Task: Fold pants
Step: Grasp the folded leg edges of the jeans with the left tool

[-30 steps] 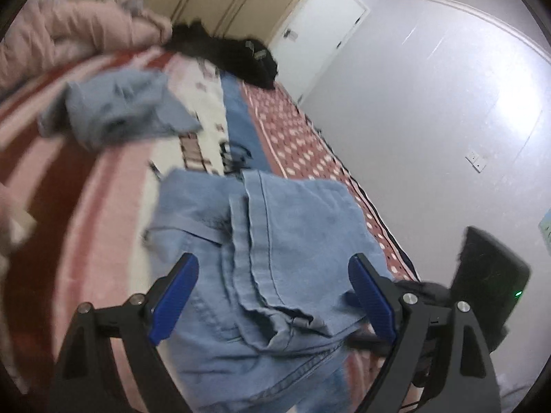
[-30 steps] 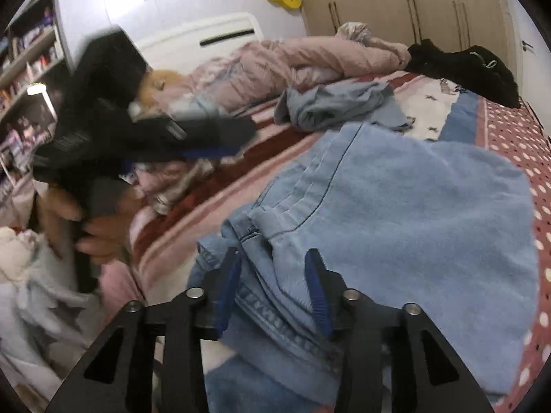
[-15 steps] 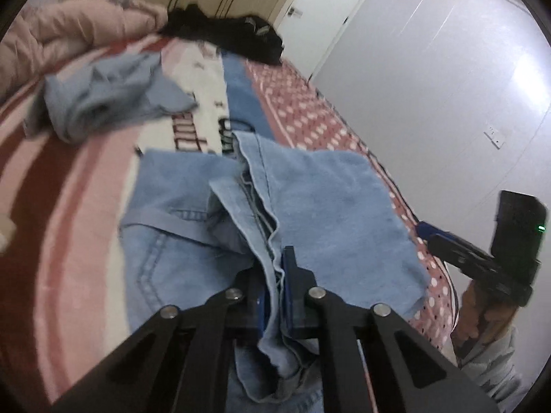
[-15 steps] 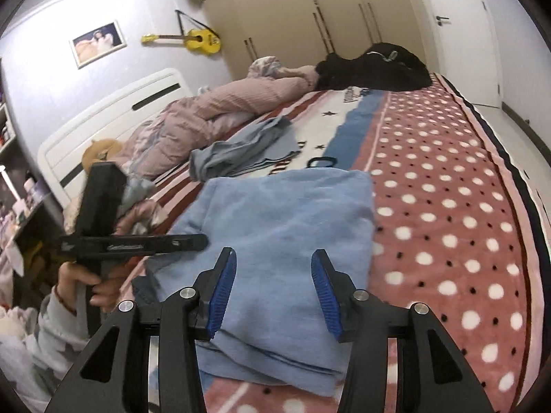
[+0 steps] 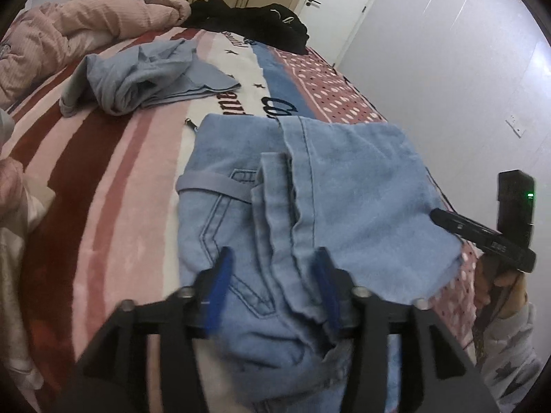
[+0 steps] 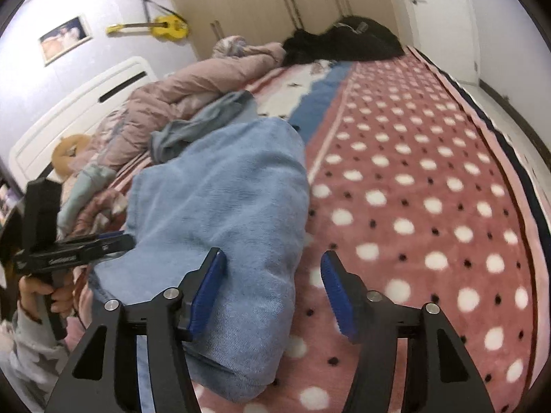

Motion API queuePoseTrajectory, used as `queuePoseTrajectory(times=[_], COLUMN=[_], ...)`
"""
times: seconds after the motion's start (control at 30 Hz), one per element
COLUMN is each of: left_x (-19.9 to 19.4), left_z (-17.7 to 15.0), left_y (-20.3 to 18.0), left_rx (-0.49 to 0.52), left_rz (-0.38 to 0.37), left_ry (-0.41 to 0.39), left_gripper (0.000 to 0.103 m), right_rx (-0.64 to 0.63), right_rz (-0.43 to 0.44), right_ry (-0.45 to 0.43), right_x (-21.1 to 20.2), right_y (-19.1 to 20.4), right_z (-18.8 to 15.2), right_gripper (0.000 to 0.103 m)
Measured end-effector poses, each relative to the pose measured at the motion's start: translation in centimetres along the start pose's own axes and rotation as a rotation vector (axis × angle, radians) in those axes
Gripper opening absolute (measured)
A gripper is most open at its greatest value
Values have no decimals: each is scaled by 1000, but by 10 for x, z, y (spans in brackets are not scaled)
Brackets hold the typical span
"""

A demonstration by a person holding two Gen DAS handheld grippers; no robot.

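Light blue denim pants lie folded in a stack on the bed, waistband and hems toward me. My left gripper is open, its blue pads either side of the bunched hem edges, not clamping them. In the right wrist view the pants lie left of centre. My right gripper is open over the pants' right edge, left pad above the cloth, right pad above the dotted blanket. Each gripper shows in the other's view: the right one, the left one.
The bed has a striped and dotted pink blanket. A crumpled grey-blue garment, a pink duvet and black clothes lie further up the bed. A white wall runs along the bed's right side.
My left gripper shut on the pants' hem edges half a second ago and has since opened. My right gripper has moved off the waistband to the pants' right edge and opened wider.
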State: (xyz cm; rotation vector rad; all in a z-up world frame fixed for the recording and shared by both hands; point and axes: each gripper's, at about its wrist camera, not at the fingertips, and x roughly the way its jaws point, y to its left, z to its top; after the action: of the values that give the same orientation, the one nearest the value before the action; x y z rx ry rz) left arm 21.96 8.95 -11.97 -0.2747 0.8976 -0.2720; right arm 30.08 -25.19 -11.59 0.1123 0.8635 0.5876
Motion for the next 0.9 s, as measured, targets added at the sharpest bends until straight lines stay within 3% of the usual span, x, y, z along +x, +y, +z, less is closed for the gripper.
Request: queuePoseTrajectory(times=[0.03, 0.1, 0.17, 0.27, 0.33, 0.43, 0.47, 0.53, 0.7, 0.9], left_x=[-6, -16, -14, 4, 16, 26, 28, 30, 29, 33], left_z=[2, 7, 13, 18, 18, 16, 16, 16, 25, 32], left_y=[1, 3, 8, 16, 20, 27, 28, 25, 18, 18], left_rx=[-2, -3, -26, -85, -117, -166, -177, -171, -132, -102], left_rz=[14, 28, -13, -83, -87, -161, -181, -202, -220, -247], left_ry=[-15, -58, -29, 36, 74, 100, 104, 114, 131, 163], left_gripper=[75, 81, 88, 88, 88, 88, 88, 88, 88, 88], right_rx=[9, 0, -13, -15, -25, 9, 28, 53, 91, 157], right_rz=[-3, 2, 26, 68, 81, 138, 165, 217, 224, 249], right_ry=[6, -1, -13, 21, 75, 132, 141, 144, 105, 147], right_x=[-1, -6, -10, -3, 10, 25, 28, 28, 6, -23], right_y=[-2, -2, 3, 7, 9, 2, -1, -3, 9, 28], right_z=[1, 4, 8, 15, 17, 14, 12, 6, -7, -29], right_gripper=[56, 56, 57, 70, 70, 70, 67, 52, 31, 26])
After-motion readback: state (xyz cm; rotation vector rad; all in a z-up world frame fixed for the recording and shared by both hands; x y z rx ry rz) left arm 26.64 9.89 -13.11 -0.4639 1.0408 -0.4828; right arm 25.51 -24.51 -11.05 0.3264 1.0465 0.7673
